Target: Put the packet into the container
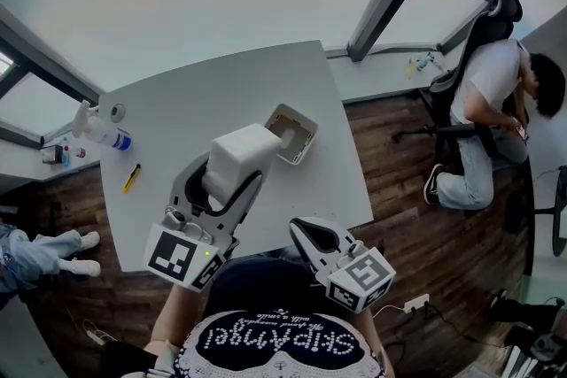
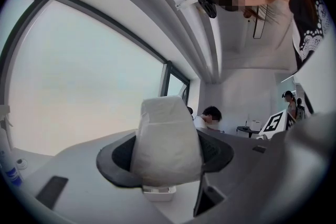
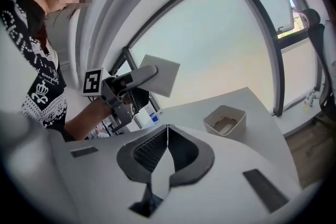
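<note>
- Head view: the left gripper point(image 1: 232, 183) is held over the grey worktop point(image 1: 168, 115), with a white packet point(image 1: 241, 153) standing up between its jaws.
- Left gripper view: the jaws are closed against both sides of the packet point(image 2: 167, 136), which fills the gap between them. The white container point(image 2: 159, 194) shows just below the packet's lower edge.
- The container point(image 1: 310, 137) sits open-topped near the worktop's right edge, and the packet is in the air just to its left, not inside it.
- Right gripper view: the right gripper point(image 3: 167, 136) has its jaws pressed together with nothing between them. In the head view it hangs off the worktop's near edge, close to the person's body.
- A spray bottle point(image 1: 99, 128) and a yellow pen point(image 1: 131, 178) lie at the worktop's left edge.
</note>
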`<state>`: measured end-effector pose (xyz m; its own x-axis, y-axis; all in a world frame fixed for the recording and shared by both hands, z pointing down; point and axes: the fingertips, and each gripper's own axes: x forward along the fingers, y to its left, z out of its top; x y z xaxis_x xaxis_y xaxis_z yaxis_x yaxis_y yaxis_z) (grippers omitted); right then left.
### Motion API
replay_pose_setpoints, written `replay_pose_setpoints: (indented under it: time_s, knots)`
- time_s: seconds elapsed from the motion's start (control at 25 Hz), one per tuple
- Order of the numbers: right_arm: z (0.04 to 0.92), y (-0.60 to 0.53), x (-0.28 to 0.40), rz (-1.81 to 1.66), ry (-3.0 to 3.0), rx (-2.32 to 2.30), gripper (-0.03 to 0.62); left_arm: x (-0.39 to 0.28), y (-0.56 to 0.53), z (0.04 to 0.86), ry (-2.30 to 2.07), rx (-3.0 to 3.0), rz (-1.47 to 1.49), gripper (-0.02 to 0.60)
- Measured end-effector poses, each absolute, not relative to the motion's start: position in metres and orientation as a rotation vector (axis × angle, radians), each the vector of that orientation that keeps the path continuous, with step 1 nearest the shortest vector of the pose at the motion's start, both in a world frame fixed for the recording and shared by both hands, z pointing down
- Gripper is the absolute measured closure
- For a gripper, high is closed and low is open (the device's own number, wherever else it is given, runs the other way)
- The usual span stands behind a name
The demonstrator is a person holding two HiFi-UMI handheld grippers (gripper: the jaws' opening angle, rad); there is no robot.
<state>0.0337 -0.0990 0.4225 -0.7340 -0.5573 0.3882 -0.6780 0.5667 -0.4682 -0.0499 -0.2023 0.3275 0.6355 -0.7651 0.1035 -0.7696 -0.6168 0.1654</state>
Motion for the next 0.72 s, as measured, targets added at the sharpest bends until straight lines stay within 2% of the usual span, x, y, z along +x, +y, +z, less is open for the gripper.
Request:
replay_pose_setpoints:
  time_s: [0.72]
  knots:
    - [0.413, -0.115, 0.064, 0.864, -2.648, 1.161, 0.579, -0.022, -0.243, 0.376, -1.226, 2.632, 0.14, 0.305]
